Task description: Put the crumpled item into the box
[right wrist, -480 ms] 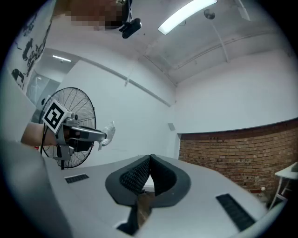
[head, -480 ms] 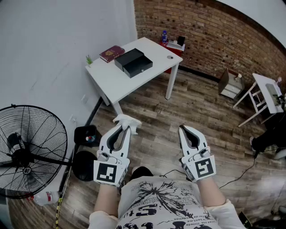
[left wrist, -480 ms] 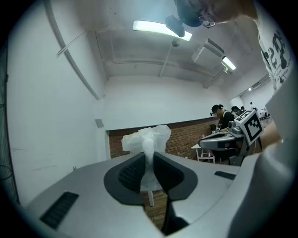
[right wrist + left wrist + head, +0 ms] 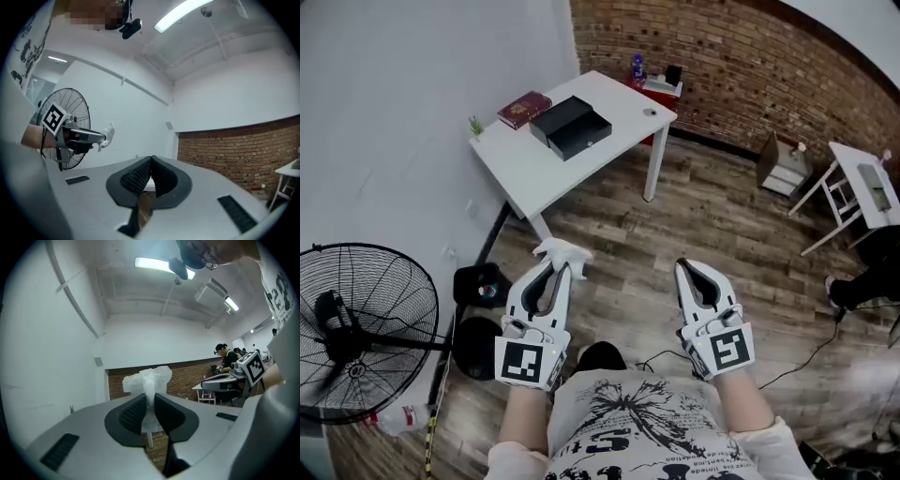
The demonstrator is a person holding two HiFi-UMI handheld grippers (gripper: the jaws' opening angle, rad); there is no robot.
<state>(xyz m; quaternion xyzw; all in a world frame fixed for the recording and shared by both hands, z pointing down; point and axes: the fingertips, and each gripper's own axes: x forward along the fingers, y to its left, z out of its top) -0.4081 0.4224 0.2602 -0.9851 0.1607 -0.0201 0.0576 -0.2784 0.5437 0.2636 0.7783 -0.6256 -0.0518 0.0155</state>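
Observation:
A crumpled white paper item (image 4: 563, 251) is pinched in my left gripper (image 4: 557, 269), which is shut on it and held over the wooden floor. In the left gripper view the white wad (image 4: 148, 379) sticks up from between the dark pads (image 4: 134, 411). My right gripper (image 4: 688, 268) hangs level beside it with its jaws shut and nothing between them; its pads (image 4: 140, 177) meet. The open black box (image 4: 571, 127) rests on the white table (image 4: 546, 167) far ahead of both grippers. The right gripper view also catches the left gripper (image 4: 82, 136) with the wad (image 4: 109, 133).
A dark red book (image 4: 523, 109) and a small plant (image 4: 475, 126) lie on the table near the box. A large standing fan (image 4: 358, 330) is at the left, with a black base (image 4: 478, 345) on the floor. White furniture (image 4: 858, 195) stands at the right by the brick wall (image 4: 750, 66).
The head view has shifted slightly, so the table sits a little higher and further left in the picture. Both grippers hold the same pose, and the wad stays in the left one.

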